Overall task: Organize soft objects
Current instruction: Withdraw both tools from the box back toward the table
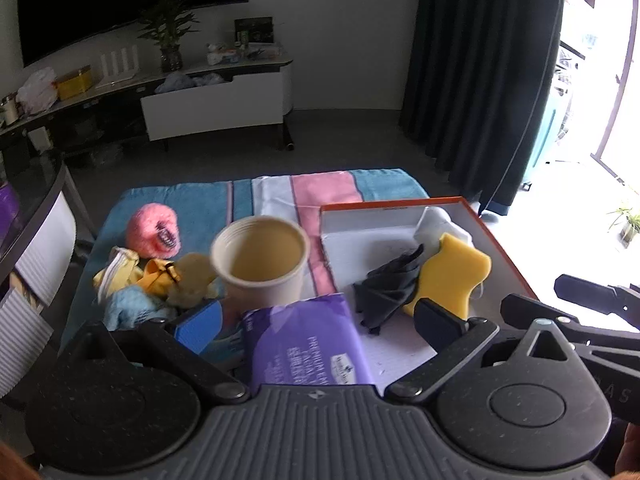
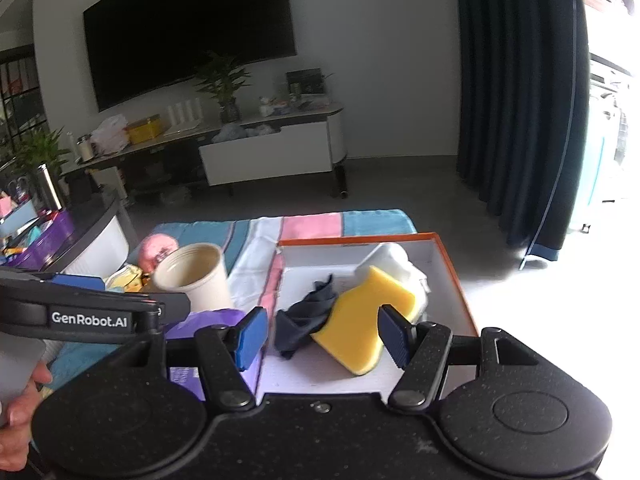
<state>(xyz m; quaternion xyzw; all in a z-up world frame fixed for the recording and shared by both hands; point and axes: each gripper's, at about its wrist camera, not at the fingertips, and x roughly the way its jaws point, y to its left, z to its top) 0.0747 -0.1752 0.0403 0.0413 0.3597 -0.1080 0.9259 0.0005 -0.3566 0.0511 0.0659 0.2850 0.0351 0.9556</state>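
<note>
1. Far left on the striped towel [image 1: 192, 208] that covers the desk, a pink fuzzy ball with a toothy mouth [image 1: 154, 232] lies outside the box, not yet sorted.
2. Just in front of it a heap of small cloths [image 1: 136, 284], yellow, orange and pale blue, is crumpled together with a beige lump I cannot name. These too await moving, I judge.
3. A beige paper cup [image 1: 260, 260] stands upright beside the heap, blurred in the left view; it looks empty.
4. A purple soft pack [image 1: 304, 344], printed with white lettering, lies between the wide-open left tongs [image 1: 316, 320]. The pads are apart from it, so nothing is held.
5. The orange-rimmed box [image 1: 496, 240] on the right holds what is already sorted: a dark grey cloth [image 1: 384, 288], bunched and creased, a yellow sponge [image 1: 452, 276] with wavy edges leaning against it, and something white [image 1: 436, 220] in the far corner, too bright to name.
6. The right tongs [image 2: 320, 338] hang open over the box's near end, empty, framing the cloth and sponge.
7. By this count roughly three items are in and the left group remains, so the task seems under halfway.
</note>
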